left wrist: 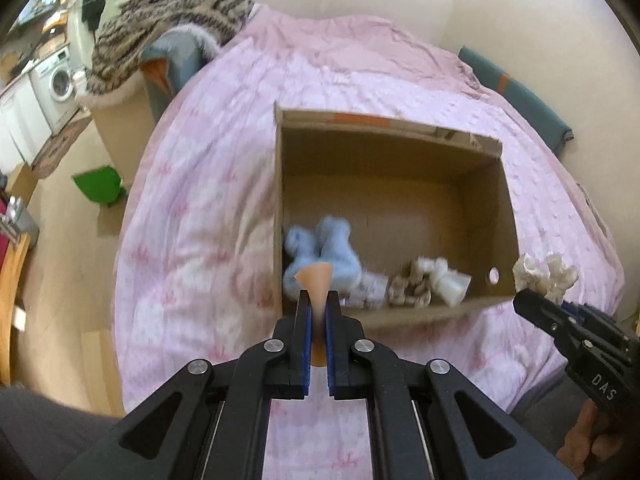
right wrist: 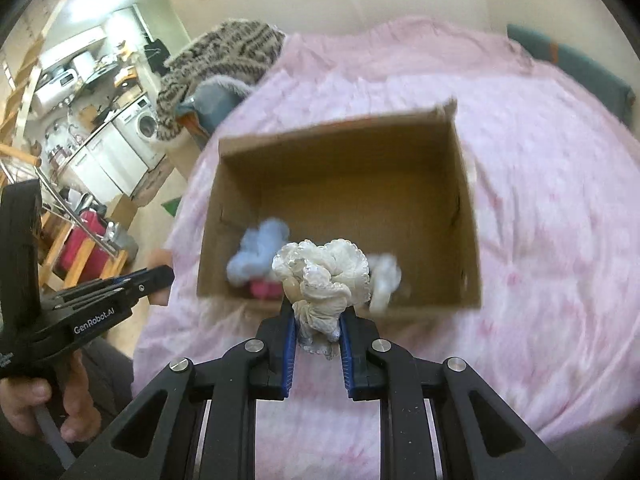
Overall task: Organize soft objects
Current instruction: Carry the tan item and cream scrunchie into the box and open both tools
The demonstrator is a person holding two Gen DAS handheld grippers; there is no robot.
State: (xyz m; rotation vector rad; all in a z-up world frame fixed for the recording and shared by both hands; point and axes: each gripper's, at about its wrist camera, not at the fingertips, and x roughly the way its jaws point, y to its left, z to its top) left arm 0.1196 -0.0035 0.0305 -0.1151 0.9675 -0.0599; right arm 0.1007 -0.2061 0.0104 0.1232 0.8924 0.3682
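An open cardboard box [left wrist: 400, 184] [right wrist: 340, 184] lies on the pink bedspread. Inside are a fluffy light-blue item [left wrist: 324, 248] [right wrist: 260, 252], white and beige soft pieces [left wrist: 424, 284] and a pink piece [right wrist: 264, 290]. My left gripper [left wrist: 318, 300] is shut on a thin peach-coloured soft item [left wrist: 316, 276] just before the box's near wall. My right gripper [right wrist: 318, 316] is shut on a bunched cream lace cloth [right wrist: 324, 276] above the box's near edge; in the left wrist view it [left wrist: 536, 300] holds the cloth [left wrist: 546, 272] at the box's right corner.
The pink bedspread [left wrist: 208, 208] [right wrist: 540, 220] covers the bed. A striped fur blanket [left wrist: 172, 20] [right wrist: 224, 56] lies over grey items at the far left. A green object [left wrist: 100, 188] is on the floor. A kitchen with a washing machine [right wrist: 144, 124] is beyond.
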